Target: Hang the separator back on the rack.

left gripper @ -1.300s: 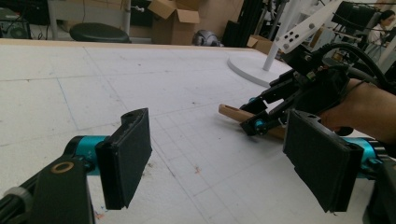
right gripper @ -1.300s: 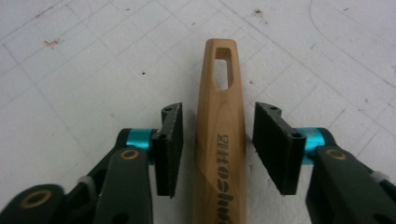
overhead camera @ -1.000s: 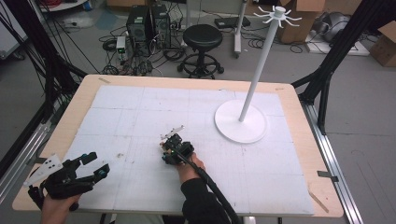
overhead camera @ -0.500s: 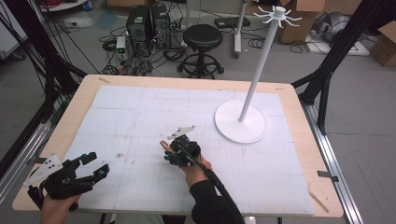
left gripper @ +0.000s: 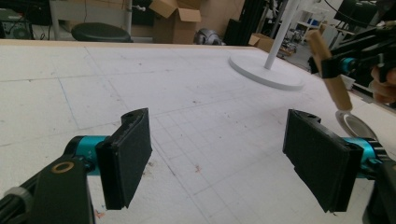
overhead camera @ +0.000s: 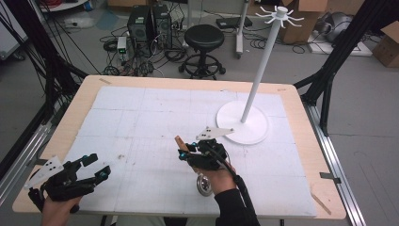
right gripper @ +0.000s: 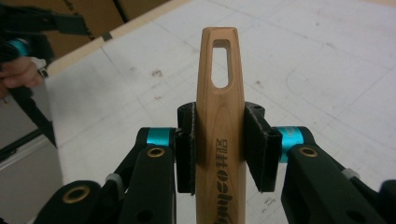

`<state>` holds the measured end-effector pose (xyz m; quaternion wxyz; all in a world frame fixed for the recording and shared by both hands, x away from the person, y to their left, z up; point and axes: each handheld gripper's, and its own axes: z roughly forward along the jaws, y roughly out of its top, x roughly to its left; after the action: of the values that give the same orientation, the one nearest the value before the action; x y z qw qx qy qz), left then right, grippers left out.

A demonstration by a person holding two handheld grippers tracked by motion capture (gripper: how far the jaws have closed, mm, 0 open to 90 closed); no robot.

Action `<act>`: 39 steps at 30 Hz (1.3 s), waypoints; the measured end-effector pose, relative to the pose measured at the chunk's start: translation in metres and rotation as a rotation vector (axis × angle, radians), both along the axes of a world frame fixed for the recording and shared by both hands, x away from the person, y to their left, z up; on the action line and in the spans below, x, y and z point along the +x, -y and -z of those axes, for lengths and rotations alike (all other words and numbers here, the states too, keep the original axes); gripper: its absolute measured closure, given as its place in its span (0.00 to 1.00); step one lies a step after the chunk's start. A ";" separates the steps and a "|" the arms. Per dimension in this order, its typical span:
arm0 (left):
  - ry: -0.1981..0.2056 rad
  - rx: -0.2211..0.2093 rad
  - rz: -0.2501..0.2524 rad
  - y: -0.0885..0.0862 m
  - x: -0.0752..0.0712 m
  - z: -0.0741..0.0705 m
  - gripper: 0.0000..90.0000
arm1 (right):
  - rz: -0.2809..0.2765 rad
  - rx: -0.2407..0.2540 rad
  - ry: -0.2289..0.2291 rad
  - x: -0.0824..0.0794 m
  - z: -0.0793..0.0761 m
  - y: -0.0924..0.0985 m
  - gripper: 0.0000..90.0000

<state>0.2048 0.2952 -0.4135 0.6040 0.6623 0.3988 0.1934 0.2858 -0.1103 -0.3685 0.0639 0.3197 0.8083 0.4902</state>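
My right gripper point(overhead camera: 187, 151) is shut on the wooden handle point(right gripper: 219, 107) of a utensil, held above the middle of the white mat. The handle has a hanging slot near its tip, and the tip point(overhead camera: 179, 141) points up and to the left. Its round metal head point(overhead camera: 203, 184) hangs below the hand. In the left gripper view the handle point(left gripper: 329, 70) and the metal head point(left gripper: 355, 125) show at the right. My left gripper point(overhead camera: 96, 168) rests at the near left corner, open, nothing between its pads point(left gripper: 128, 154). A white hook stand point(overhead camera: 258, 70) rises from a round base point(overhead camera: 251, 129) at the back right.
A white gridded mat point(overhead camera: 141, 117) covers the wooden table point(overhead camera: 301, 141). Beyond the far edge stand a black stool point(overhead camera: 203, 40), computer towers point(overhead camera: 146, 23) and loose cables. Cardboard boxes point(overhead camera: 386, 42) lie at the right.
My right hand has carried the utensil up and to the right, toward the stand's base. The metal head now hangs in view below the hand. My left gripper has stayed put.
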 end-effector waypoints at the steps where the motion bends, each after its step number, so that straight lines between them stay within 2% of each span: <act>1: 0.001 -0.002 -0.001 0.000 0.000 0.000 0.27 | -0.003 0.015 0.001 -0.002 -0.003 0.003 0.75; 4: 0.010 -0.006 0.010 0.000 -0.001 -0.002 0.27 | -0.020 0.059 0.021 -0.010 -0.014 0.011 0.75; 8: 0.027 -0.029 0.041 0.003 -0.002 -0.007 0.27 | -0.074 0.126 0.046 -0.021 -0.023 0.018 0.75; 12: 0.057 -0.068 0.126 0.010 -0.005 -0.020 0.27 | -0.142 0.194 0.070 -0.030 -0.028 0.023 0.75; 17: 0.073 -0.105 0.239 0.027 -0.010 -0.036 0.27 | -0.202 0.221 0.097 -0.039 -0.029 0.026 0.75; 20: 0.073 -0.104 0.309 0.037 -0.013 -0.045 0.27 | -0.243 0.247 0.111 -0.045 -0.029 0.028 0.75; 23: 0.087 -0.098 0.361 0.046 -0.016 -0.053 0.30 | -0.276 0.261 0.130 -0.051 -0.028 0.030 0.75; 25: 0.098 -0.094 0.407 0.055 -0.018 -0.059 0.31 | -0.296 0.288 0.138 -0.054 -0.026 0.032 0.75; 29: 0.110 -0.117 0.481 0.073 -0.021 -0.069 0.31 | -0.326 0.311 0.165 -0.058 -0.024 0.033 0.75; 32: 0.115 -0.125 0.517 0.085 -0.021 -0.075 0.31 | -0.345 0.337 0.170 -0.060 -0.022 0.033 0.75; 39: 0.138 -0.100 0.572 0.111 -0.018 -0.091 0.31 | -0.384 0.339 0.192 -0.066 -0.019 0.033 0.75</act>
<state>0.1873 0.1843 -0.3224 0.6916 0.7025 0.1631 0.0400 0.2200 -0.1431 -0.3492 -0.0082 0.1189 0.7507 0.6498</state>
